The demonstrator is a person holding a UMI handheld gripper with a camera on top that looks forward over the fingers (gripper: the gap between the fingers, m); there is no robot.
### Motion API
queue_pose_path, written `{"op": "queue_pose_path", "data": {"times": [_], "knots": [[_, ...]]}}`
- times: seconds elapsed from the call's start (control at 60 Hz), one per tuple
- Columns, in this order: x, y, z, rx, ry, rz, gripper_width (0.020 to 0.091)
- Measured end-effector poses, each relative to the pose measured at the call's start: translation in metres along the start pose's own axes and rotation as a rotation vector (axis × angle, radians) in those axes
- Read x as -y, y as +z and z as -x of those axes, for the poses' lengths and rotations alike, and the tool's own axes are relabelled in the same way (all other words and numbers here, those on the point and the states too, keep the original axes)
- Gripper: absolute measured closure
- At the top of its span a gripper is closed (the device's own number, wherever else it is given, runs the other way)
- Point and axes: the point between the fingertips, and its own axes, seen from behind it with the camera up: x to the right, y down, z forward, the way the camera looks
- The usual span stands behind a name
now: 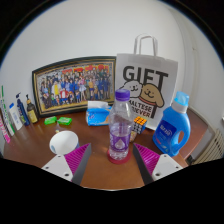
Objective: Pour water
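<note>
The gripper (112, 160) is held wide open, nothing grasped; a capped water bottle (119, 127) stands upright on the counter (30, 150) just ahead, between the fingers, untouched; pouring is judged not yet begun; beyond, a blue detergent bottle (173, 127) and gift bag (147, 87) are seen.

**One camera, riding on your gripper, looking forward and slightly down**

You have a single view; no second camera shares the scene with it; the lens sits behind the gripper (112, 163) and faces along its two fingers (70, 163), whose tips rise from the bottom of the view; it looks level to slightly downward over the wooden table (100, 170) toward the white wall (90, 25); the wide angle bends the room at the sides; the water bottle (119, 127) stands near, just ahead of the fingers; the framed photo (72, 83) and the gift bag (147, 85) lie farther back against the wall.
</note>
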Motion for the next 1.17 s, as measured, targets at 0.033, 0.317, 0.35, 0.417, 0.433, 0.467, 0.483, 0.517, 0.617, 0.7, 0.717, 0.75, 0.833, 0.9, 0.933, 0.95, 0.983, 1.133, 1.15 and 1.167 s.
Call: {"op": "queue_pose_path", "data": {"times": [0.033,0.317,0.35,0.417,0.433,0.467,0.483,0.517,0.617,0.7,0.717,0.75,0.833,0.9,0.933,0.95,0.983,1.133,1.15,1.167], "knots": [[-0.001,-0.016,0.006,-0.002,0.008,0.015,0.0248],[-0.008,-0.155,0.07,-0.004,-0.046,0.061,0.0251],[-0.008,-0.17,0.077,-0.006,-0.057,0.058,0.0251],[-0.01,-0.197,0.092,0.0,-0.067,0.059,0.0249],[-0.011,-0.203,0.096,0.001,-0.066,0.061,0.0248],[-0.013,-0.215,0.102,0.007,-0.068,0.062,0.0247],[-0.013,-0.22,0.105,0.01,-0.067,0.06,0.0246],[-0.015,-0.229,0.11,0.01,-0.063,0.059,0.0248],[-0.018,-0.251,0.126,0.023,-0.066,0.058,0.0248],[-0.02,-0.264,0.136,0.032,-0.081,0.053,0.0249],[-0.02,-0.266,0.137,0.032,-0.086,0.055,0.0248],[-0.018,-0.27,0.138,0.031,-0.094,0.05,0.0248],[-0.018,-0.277,0.144,0.044,-0.084,0.043,0.0248],[-0.021,-0.28,0.146,0.043,-0.079,0.045,0.025],[-0.022,-0.283,0.146,0.037,-0.074,0.054,0.0251],[-0.021,-0.284,0.147,0.037,-0.07,0.053,0.0252],[-0.02,-0.286,0.151,0.04,-0.067,0.047,0.025],[-0.022,-0.291,0.155,0.035,-0.102,0.034,0.025],[-0.022,-0.291,0.155,0.033,-0.107,0.034,0.025],[-0.023,-0.292,0.156,0.032,-0.111,0.035,0.0251]]}}
